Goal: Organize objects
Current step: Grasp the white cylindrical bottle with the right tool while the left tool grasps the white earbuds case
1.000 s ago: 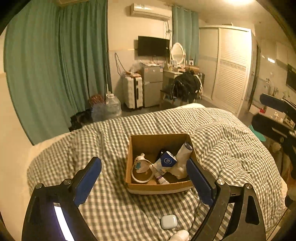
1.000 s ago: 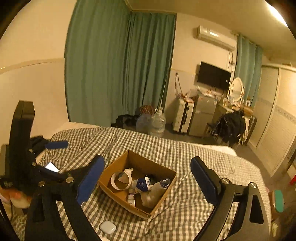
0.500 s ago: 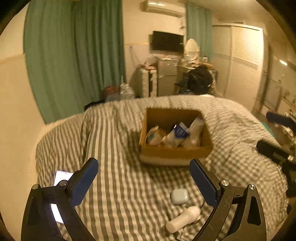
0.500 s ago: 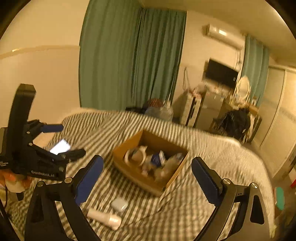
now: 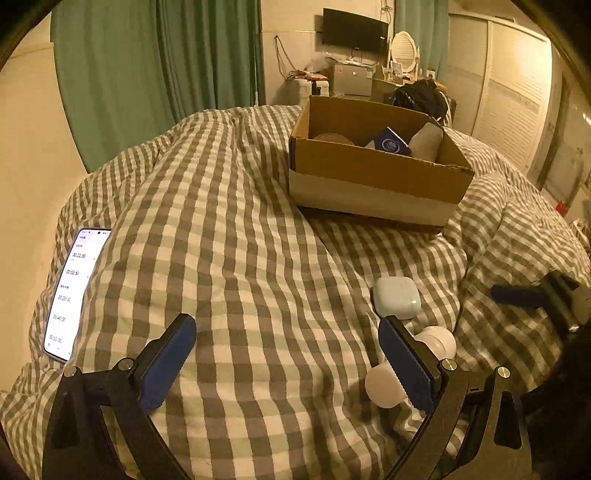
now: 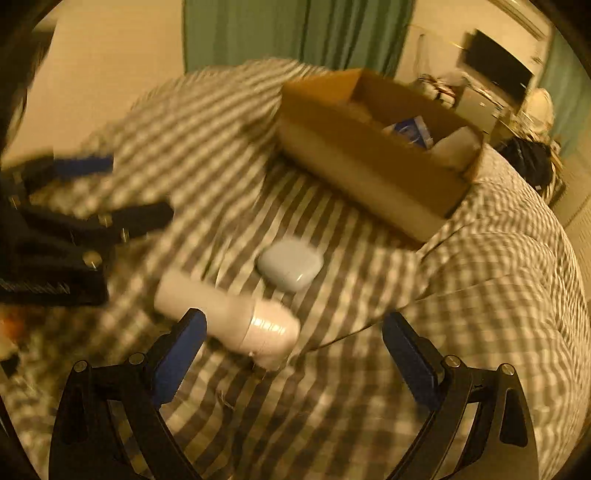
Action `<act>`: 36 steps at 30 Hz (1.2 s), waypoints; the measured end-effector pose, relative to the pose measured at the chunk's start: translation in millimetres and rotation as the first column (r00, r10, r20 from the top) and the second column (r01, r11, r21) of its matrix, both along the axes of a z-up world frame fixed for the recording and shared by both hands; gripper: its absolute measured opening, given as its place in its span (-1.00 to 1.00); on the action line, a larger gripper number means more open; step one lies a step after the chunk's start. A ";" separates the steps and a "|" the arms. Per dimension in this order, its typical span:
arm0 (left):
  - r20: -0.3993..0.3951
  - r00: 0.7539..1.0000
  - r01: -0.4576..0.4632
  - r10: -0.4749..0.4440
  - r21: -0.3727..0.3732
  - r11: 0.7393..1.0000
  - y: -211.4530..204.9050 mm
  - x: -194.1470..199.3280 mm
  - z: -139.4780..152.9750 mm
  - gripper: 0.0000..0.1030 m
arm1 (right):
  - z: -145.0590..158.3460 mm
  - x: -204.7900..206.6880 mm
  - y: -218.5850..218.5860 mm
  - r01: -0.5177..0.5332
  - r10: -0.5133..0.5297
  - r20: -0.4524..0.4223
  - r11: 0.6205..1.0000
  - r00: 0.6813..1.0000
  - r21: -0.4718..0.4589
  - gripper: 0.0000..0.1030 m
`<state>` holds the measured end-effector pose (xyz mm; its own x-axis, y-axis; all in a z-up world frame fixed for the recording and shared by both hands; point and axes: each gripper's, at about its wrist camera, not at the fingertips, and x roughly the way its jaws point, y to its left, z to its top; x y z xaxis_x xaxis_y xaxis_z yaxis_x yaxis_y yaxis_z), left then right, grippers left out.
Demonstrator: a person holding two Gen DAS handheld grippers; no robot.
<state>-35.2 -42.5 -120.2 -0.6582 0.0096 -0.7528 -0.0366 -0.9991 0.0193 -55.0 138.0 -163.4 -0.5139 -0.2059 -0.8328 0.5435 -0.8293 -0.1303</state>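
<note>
The white bottle (image 6: 229,325) lies on its side on the checked duvet (image 5: 240,258), its long axis running across my right gripper's (image 6: 291,354) view, the ribbed cap end toward the right and slightly nearer me, the plain end toward the left. It rests just ahead of my right gripper, whose blue pads stand wide apart and grip nothing; the left pad overlaps the bottle's body in that view, though I cannot tell if they touch. Just beyond the bottle sits a pale blue earbud case (image 6: 290,264), lying flat, near it but apart. Farther on is the cardboard box (image 5: 373,173), open at the top, with a blue-labelled tube (image 5: 391,142) and other items leaning inside.

My left gripper (image 5: 288,358) hovers low over the duvet, its jaws also spread wide and empty; the bottle peeks out behind its right pad. A lit phone (image 5: 75,291) lies on the duvet at the left edge. Green curtains (image 5: 159,66), a wall-mounted television (image 5: 354,31) and a white wardrobe (image 5: 517,81) line the room behind, in dim yellow light.
</note>
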 end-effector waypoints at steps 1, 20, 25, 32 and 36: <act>0.000 1.000 -0.004 0.004 0.001 1.000 0.4 -1.7 1.9 0.97 | -6.2 1.0 -4.5 -0.018 0.018 0.012 1.000 1.000 0.020 0.85; 0.016 0.999 -0.038 0.038 -0.006 0.999 -2.6 -5.8 3.0 0.97 | 1.1 4.0 17.6 0.027 -0.025 0.027 0.995 0.999 -0.091 0.04; 0.032 0.999 0.004 -0.004 -0.001 1.000 17.7 -13.8 0.7 0.97 | 32.8 4.9 50.4 0.126 -0.135 -0.035 0.974 0.990 -0.186 0.04; 0.067 0.991 0.116 -0.117 0.023 0.993 62.0 -41.3 -14.3 0.97 | 54.7 -13.0 79.0 0.183 -0.200 -0.058 0.958 0.978 -0.220 0.04; 0.132 0.973 0.184 -0.190 0.054 0.981 88.4 -61.0 -36.5 0.91 | 57.2 -20.7 88.8 0.197 -0.217 -0.069 0.953 0.974 -0.230 0.04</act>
<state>-96.1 45.8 -156.8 -0.5331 0.1559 -0.8316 -0.2224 -0.9741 -0.0400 -75.7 226.8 -106.2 -0.6372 -0.2598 -0.7256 0.3510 -0.9360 0.0269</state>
